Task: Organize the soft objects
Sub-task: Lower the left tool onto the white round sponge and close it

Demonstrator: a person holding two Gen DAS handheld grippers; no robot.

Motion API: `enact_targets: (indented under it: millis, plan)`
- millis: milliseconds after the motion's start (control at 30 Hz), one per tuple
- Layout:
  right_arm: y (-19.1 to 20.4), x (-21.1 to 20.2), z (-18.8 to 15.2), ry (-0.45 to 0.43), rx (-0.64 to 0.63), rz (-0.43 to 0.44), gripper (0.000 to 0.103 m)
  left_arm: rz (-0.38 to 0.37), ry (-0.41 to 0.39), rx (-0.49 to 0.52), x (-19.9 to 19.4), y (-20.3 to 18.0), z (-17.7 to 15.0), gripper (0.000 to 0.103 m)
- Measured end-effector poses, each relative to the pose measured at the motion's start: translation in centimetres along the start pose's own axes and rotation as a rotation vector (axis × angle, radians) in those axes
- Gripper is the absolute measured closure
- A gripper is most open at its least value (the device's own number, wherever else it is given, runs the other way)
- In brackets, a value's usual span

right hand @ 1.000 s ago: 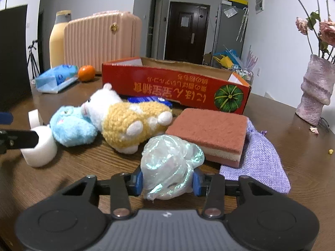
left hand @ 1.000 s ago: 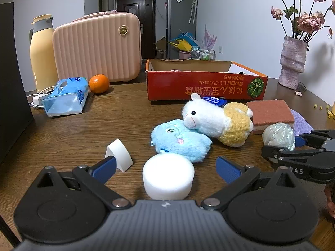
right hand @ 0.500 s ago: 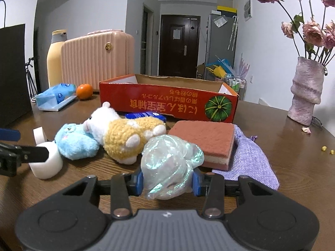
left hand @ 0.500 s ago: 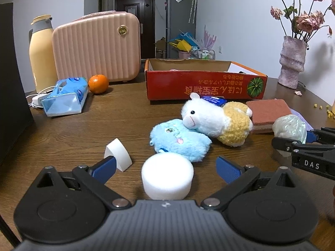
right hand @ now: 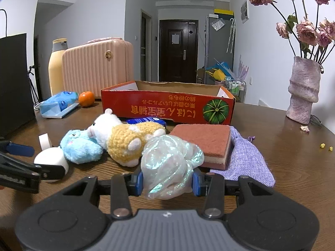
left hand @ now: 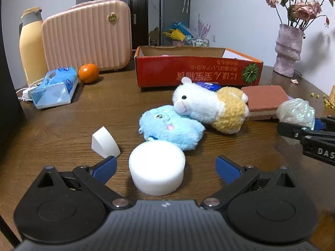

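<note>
My right gripper (right hand: 167, 183) is shut on a shiny iridescent bundle (right hand: 167, 165) and holds it above the table; the bundle also shows in the left wrist view (left hand: 297, 112). My left gripper (left hand: 165, 168) is open around a white foam cylinder (left hand: 157, 167) that rests on the table. A blue plush (left hand: 169, 128), a white-and-yellow plush (left hand: 209, 107), a red-brown sponge (right hand: 203, 144) and a purple cloth pouch (right hand: 245, 159) lie in front of the open red cardboard box (right hand: 167, 108).
A small white foam wedge (left hand: 103, 143) lies left of the cylinder. A tissue pack (left hand: 54, 87), an orange (left hand: 88, 73), a pink case (left hand: 88, 35) and a yellow flask (left hand: 31, 46) stand at the back left. A vase of flowers (right hand: 303, 90) stands at the right.
My right gripper has lifted the shiny bundle up off the table and raised it. My left gripper has stayed open around the foam cylinder.
</note>
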State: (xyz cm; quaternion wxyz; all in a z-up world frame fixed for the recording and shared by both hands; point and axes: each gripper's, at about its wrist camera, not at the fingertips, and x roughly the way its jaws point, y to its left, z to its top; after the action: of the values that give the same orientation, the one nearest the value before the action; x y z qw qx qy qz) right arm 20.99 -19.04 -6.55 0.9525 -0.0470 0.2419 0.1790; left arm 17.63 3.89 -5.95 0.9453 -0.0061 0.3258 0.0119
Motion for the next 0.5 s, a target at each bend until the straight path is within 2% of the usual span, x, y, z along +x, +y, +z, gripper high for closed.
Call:
enact_targets:
  millis: [167, 300, 500]
  plan:
    - [0.0, -0.1, 0.0, -0.001, -0.001, 0.009, 0.061, 0.01, 0.029, -0.012, 0.9, 0.2, -0.1, 0.001]
    - [0.0, -0.1, 0.0, 0.0, -0.002, 0.009, 0.061, 0.011, 0.053, -0.024, 1.6, 0.4, 0.0, 0.005]
    - [0.1, -0.1, 0.0, 0.0, -0.001, 0.005, 0.061, 0.011, 0.07, -0.038, 2.2, 0.7, 0.0, 0.021]
